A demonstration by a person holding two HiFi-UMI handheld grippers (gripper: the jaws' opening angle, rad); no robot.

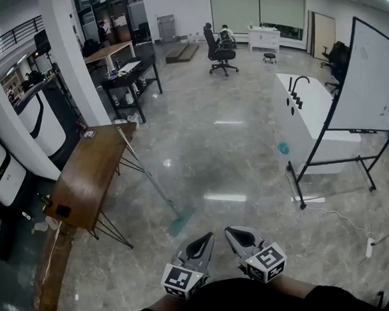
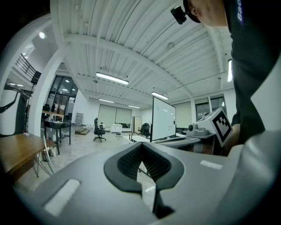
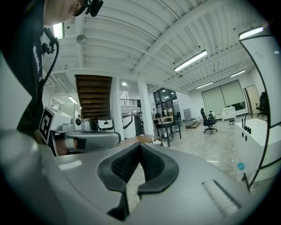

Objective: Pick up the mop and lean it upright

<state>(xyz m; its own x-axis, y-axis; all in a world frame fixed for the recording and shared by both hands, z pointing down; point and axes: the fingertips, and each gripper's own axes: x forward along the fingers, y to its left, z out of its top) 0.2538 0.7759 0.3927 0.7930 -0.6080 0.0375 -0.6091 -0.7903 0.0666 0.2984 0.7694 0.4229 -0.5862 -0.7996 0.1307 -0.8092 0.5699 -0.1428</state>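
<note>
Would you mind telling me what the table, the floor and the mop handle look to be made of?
The table looks like wood: a warm brown top with a dull sheen. The floor looks like polished stone or tile: grey, mottled and glossy, with the ceiling lights reflected in it. The mop handle is thin, pale and slightly shiny, so it is probably metal, though it is too small to be sure.

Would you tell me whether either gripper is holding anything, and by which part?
Nothing is held. The left gripper and right gripper are shut and empty; the mop leans against the table.
</note>
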